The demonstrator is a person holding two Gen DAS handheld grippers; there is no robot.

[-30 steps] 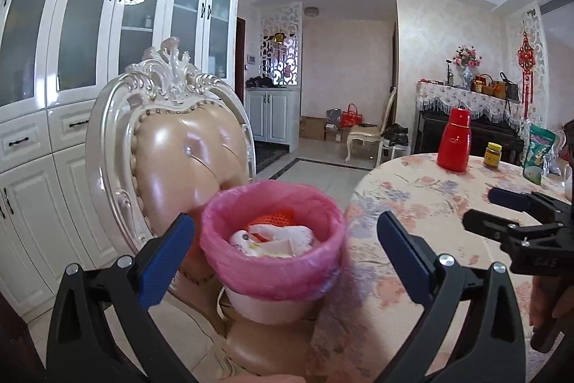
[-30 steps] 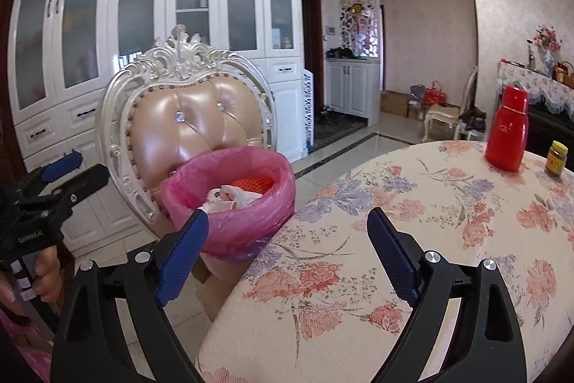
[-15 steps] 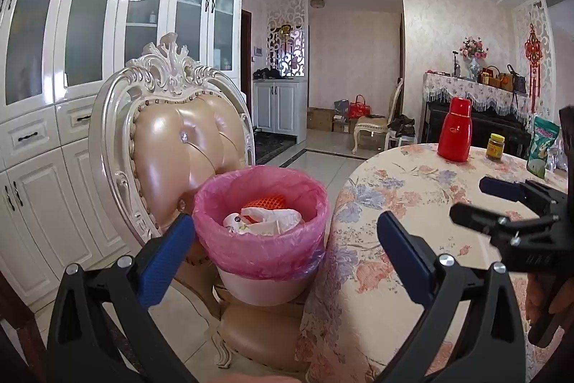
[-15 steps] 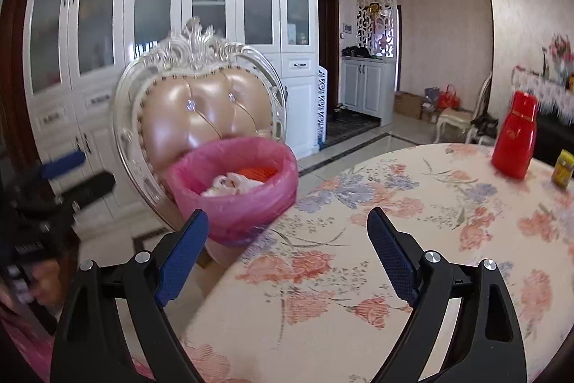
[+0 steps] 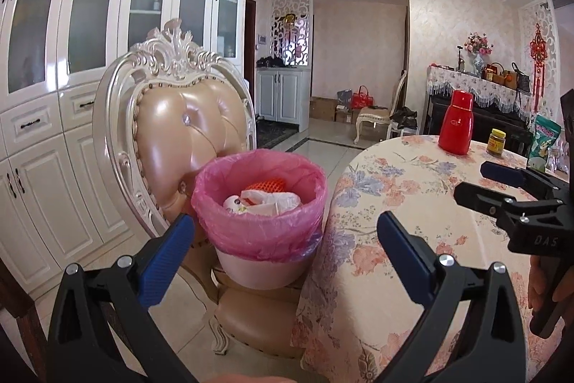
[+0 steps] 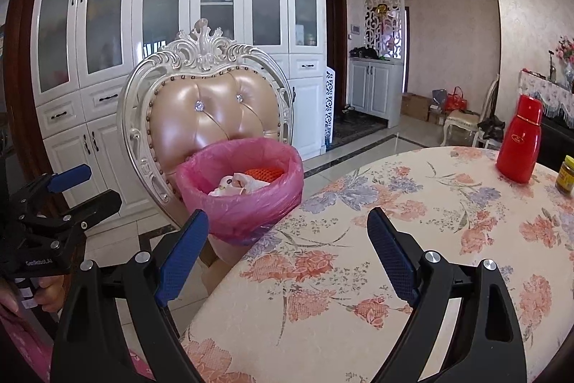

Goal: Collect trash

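Left view: the left gripper [image 5: 283, 250] is spreading wide and holding nothing; the round pale bin with a pink plastic bag [image 5: 260, 209] is sitting straight ahead, between the fingers, near.
Right view: the right gripper [image 6: 287, 250] is gaping too, empty; the bin is lying ahead past its left finger, farther off.
Nearer hand: the left one, I think.

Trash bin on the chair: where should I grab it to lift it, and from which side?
Grip the bin at its near rim, one finger inside and one outside over the pink bag, coming from above and in front. The chair back blocks the far side, the table the right.
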